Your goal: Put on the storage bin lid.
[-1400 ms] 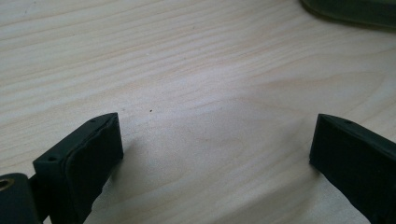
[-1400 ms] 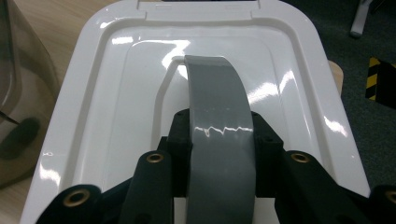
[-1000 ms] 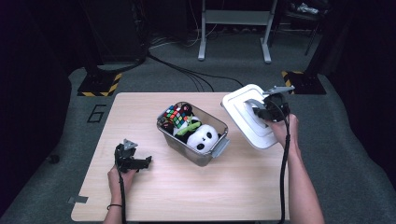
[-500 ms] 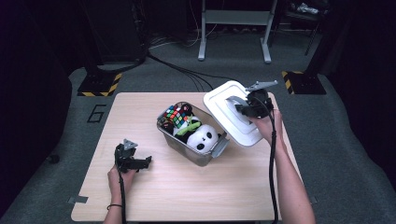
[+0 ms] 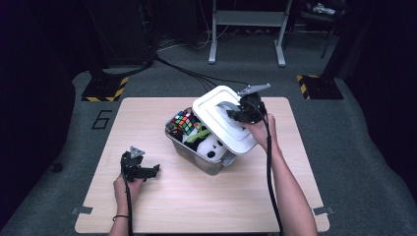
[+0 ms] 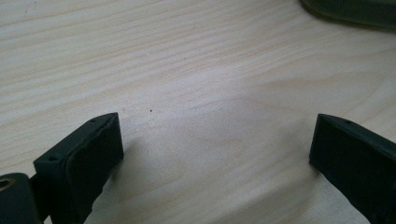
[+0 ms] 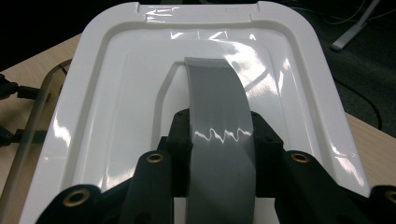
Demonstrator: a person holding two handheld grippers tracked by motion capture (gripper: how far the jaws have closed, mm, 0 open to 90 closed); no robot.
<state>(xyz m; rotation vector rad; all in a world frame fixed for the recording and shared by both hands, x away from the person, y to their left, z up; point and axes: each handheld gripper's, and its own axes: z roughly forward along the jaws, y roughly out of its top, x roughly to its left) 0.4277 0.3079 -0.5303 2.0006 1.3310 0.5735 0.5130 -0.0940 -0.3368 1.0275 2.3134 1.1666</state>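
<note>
While my right gripper (image 5: 236, 112) is pinched on the arched grey handle (image 7: 219, 121) of the white rectangular plastic lid (image 5: 221, 118), I hold that lid in the air, tilted, above the far right part of the clear plastic storage bin (image 5: 196, 157). In the right gripper view the two black jaws press against either side of the grey handle strap, with the glossy white lid stretching away beyond them and the clear rim of the bin at its left edge. The lid covers part of the bin from the high view, its near right corner hanging past the bin's right end, and I cannot tell whether any edge of it touches the rim.

Inside the bin I can see a multicoloured puzzle cube (image 5: 185, 121) at the far left end, a white and black plush toy (image 5: 212, 146) nearer me, and something green (image 5: 199, 132) between them.

My left gripper (image 5: 152, 171) sits low on the pale wooden table (image 5: 196, 206), near the front left, well apart from the bin and pointing roughly toward it. Its jaws are spread wide with nothing between them; in the left gripper view bare wood grain lies between the two black pads, and a dark edge of the bin shows at the upper right corner. My left hand (image 5: 127, 184) wraps its grip, and a black cable (image 5: 269, 167) runs along my right forearm.
</note>
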